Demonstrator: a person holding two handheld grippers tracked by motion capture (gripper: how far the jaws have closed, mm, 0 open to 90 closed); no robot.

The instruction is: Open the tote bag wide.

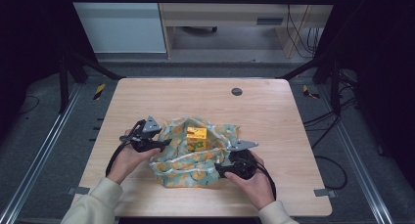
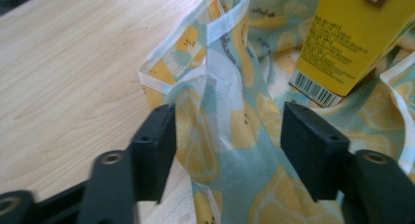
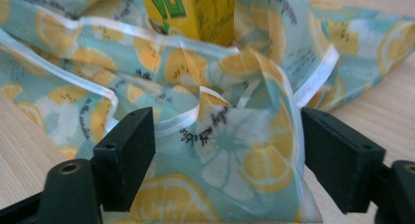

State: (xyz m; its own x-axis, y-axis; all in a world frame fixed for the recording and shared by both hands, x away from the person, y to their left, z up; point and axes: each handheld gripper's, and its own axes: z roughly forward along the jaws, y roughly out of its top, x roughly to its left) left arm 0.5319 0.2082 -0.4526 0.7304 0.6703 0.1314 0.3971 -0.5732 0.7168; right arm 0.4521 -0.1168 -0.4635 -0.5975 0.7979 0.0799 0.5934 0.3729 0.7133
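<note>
Black jaws of the left gripper (image 2: 225, 141) and right gripper (image 3: 227, 158) stand parted astride raised folds of a lemon-print cloth (image 1: 193, 158), gripping nothing; both hands reach in low from the near edge of the wooden table (image 1: 274, 111), flanking the cloth, where a yellow carton (image 1: 196, 138) stands at centre
</note>
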